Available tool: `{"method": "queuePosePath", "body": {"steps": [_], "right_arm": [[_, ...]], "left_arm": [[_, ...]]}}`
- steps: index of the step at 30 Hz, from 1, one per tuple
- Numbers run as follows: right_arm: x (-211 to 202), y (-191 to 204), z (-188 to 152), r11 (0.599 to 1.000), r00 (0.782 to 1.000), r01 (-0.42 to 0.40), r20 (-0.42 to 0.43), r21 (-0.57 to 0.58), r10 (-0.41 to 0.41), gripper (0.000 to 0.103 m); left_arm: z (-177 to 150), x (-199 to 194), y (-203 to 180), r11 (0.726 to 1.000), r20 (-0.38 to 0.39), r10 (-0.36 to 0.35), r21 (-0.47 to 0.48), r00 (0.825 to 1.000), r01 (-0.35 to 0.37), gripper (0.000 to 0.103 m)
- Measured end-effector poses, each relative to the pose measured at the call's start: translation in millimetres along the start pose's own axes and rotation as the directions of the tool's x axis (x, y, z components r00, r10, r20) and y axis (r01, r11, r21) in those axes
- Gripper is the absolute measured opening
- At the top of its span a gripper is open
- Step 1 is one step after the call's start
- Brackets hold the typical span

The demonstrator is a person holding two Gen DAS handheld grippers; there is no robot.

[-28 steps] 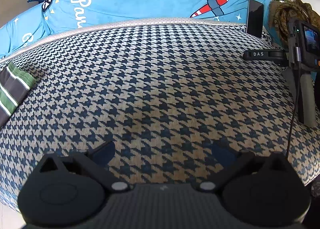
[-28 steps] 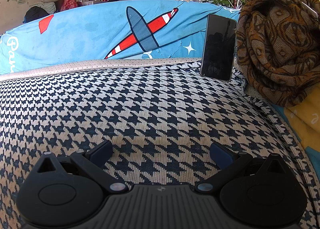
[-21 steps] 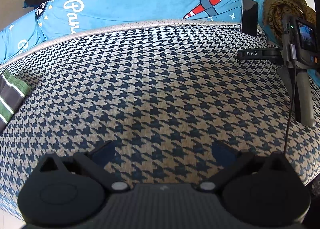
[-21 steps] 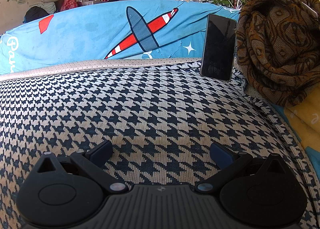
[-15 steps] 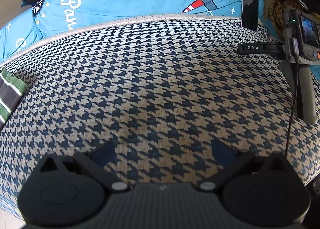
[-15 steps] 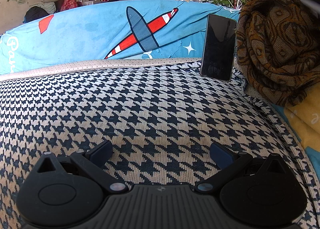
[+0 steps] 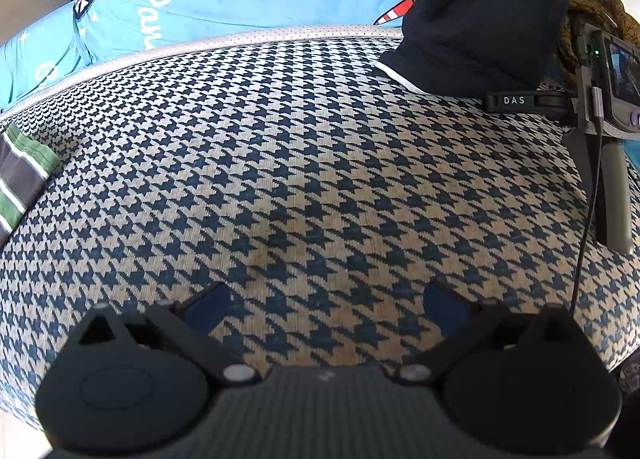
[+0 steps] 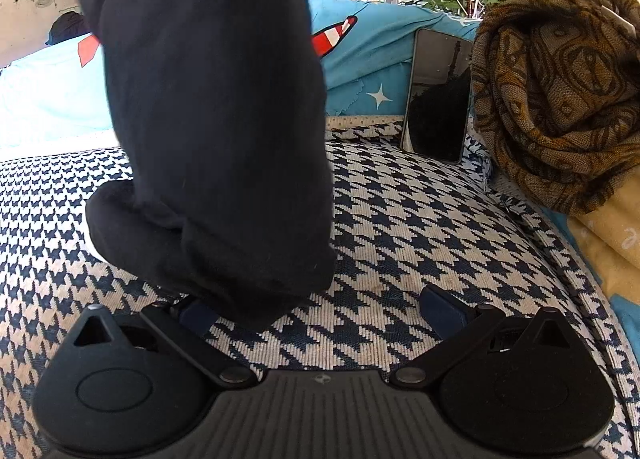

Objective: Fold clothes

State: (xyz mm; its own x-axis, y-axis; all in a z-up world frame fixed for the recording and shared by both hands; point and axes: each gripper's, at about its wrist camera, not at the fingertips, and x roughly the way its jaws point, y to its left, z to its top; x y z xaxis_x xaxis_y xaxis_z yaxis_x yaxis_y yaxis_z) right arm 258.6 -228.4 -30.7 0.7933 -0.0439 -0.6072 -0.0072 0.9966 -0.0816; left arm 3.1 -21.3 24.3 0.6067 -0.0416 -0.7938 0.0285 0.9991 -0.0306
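Black garment (image 8: 208, 131): plain dark cloth, hanging in a tall column from above the frame, lower end bunched in soft folds on the houndstooth cushion (image 8: 400, 227). It sits just ahead of the right tongs (image 8: 320, 309), overlapping their left finger; ahead and far right of the left tongs (image 7: 326, 305). Both tongs apart, gripping nothing. Striped cloth (image 7: 20, 175) far left of the left tongs.

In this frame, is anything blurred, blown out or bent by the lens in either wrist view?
Right wrist view: the black garment is soft and smeared at its top edge, and the blue cover to its left is washed out pale. Left wrist view: sharp overall; the fisheye bows the houndstooth cushion into a dome, and the corners are dark.
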Motion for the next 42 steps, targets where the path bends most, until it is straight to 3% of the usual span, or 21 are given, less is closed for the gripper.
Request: {"method": "queuePosePath", "body": {"steps": [26, 31, 42], "right_arm": [[3, -1, 3, 1.0, 1.0, 0.0, -0.001, -0.001, 0.0, 0.103], [3, -1, 3, 1.0, 1.0, 0.0, -0.001, -0.001, 0.0, 0.103], [4, -1, 4, 1.0, 1.0, 0.0, 0.0, -0.001, 0.0, 0.103]], "left_arm": [[8, 1, -15, 0.999, -0.037, -0.004, -0.053, 0.999, 0.003, 0.103], [12, 2, -1, 0.999, -0.038, 0.003, -0.032, 0.999, -0.004, 0.103], [14, 16, 1, 0.997, -0.073, 0.021, -0.078, 0.997, -0.027, 0.103]]}}
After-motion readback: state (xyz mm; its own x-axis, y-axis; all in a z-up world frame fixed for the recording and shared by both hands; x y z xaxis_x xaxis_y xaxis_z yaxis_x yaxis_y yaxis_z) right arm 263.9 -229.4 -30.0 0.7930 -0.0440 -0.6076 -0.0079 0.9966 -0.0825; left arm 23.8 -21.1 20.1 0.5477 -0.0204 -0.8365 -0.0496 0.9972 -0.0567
